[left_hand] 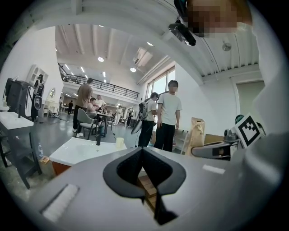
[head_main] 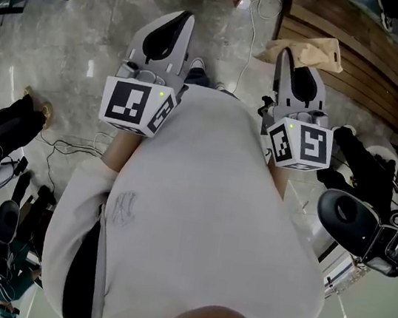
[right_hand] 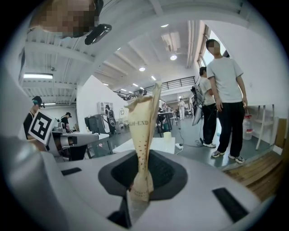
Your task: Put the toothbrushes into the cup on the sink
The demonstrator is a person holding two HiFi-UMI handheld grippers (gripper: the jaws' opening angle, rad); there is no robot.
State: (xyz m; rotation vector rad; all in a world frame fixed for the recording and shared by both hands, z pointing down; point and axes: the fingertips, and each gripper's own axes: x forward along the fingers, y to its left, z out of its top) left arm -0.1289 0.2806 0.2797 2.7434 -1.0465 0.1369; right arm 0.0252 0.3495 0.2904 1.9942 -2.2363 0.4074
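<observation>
Tan paper stands out in the head view: a crumpled paper packet sticks out forward from the right tongs, which are held about level in front of the person's white shirt. The left tongs beside them carry nothing. Both point away from the body over the grey floor; I judge this a carrying pose, with the work at the sink not yet begun. In the left gripper view the jaws stand together with nothing between them. Far ahead of these tongs is a white bench with a small pale cup on it, and near the cup a dark upright thing that I cannot identify. Whether this bench has the sink, I cannot tell. In the right gripper view the jaws are nearly closed and pinch the lower end of the packet, which rises upright between them; such a low grip probably keeps it steady. No toothbrush itself is visible; perhaps they are inside the packet. The cup, ahead beyond the packet, is too far away to see what it holds.
</observation>
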